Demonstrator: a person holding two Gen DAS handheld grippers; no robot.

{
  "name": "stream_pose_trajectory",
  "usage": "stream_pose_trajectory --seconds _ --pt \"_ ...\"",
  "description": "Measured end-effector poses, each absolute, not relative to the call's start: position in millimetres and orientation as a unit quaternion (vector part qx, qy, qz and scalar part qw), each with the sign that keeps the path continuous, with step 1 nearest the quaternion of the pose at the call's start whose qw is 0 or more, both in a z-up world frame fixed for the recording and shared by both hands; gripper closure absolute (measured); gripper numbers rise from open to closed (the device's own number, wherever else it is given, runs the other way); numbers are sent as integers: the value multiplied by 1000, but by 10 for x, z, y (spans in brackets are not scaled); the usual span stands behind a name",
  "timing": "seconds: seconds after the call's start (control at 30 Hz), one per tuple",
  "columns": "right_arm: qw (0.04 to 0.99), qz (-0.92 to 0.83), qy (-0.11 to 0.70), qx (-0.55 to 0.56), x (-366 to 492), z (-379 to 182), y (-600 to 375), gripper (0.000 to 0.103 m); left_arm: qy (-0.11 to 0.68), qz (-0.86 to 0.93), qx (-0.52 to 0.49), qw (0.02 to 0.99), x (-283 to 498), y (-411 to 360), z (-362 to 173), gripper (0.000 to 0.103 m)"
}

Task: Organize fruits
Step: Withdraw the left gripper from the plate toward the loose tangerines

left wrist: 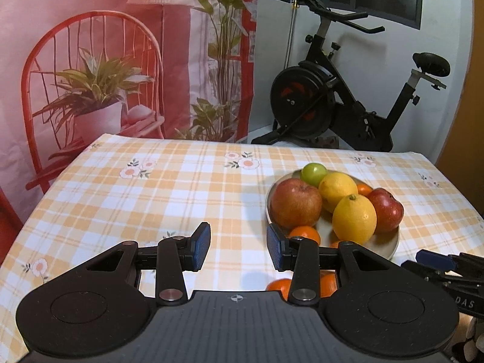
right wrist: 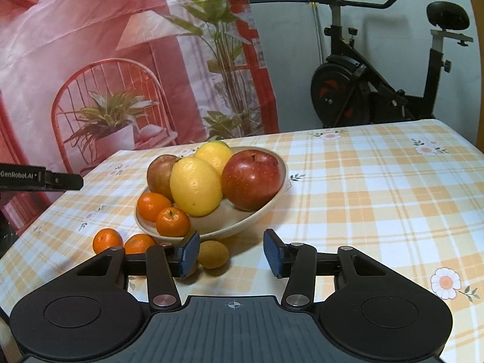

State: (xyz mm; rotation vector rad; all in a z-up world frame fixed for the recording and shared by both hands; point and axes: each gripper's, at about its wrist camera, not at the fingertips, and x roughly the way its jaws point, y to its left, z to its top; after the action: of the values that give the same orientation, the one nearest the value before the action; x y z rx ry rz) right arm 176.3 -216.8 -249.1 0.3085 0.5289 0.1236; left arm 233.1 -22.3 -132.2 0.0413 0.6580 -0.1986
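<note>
Two lemons [right wrist: 195, 186], two apples [right wrist: 250, 178], a green fruit [left wrist: 313, 173] and two tangerines [right wrist: 172, 221] fill the bowl [right wrist: 260, 214], which sits on the checked tablecloth [right wrist: 378, 187] toward the table's near side. Just outside the bowl's near rim lie three loose fruits: a kiwi [right wrist: 212, 254] directly in front of it, and to the kiwi's left two more tangerines, one [right wrist: 107, 240] in full view and the other [right wrist: 139, 243] partly behind the right gripper's linkage.

Right gripper [right wrist: 231, 252] is level and low over the cloth, pointing at the bowl's near rim, its blue pads spread wide and holding nothing; the kiwi lies between them, close to the left pad.

Left gripper [left wrist: 238, 249] also sits level, to the left of the bowl, jaws parted and empty over bare cloth, its right pad in front of the bowl's left edge.

Beyond the table hang a printed backdrop [left wrist: 121, 60] at far left and an exercise bike [left wrist: 332, 99] at far right.
</note>
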Motion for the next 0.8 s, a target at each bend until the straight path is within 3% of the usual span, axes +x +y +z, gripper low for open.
stream_pose_trajectory --seconds 0.8 --pt "951 67 269 137 1771 -2504 -2020 61 253 -61 154 953 2560 453 -345 60"
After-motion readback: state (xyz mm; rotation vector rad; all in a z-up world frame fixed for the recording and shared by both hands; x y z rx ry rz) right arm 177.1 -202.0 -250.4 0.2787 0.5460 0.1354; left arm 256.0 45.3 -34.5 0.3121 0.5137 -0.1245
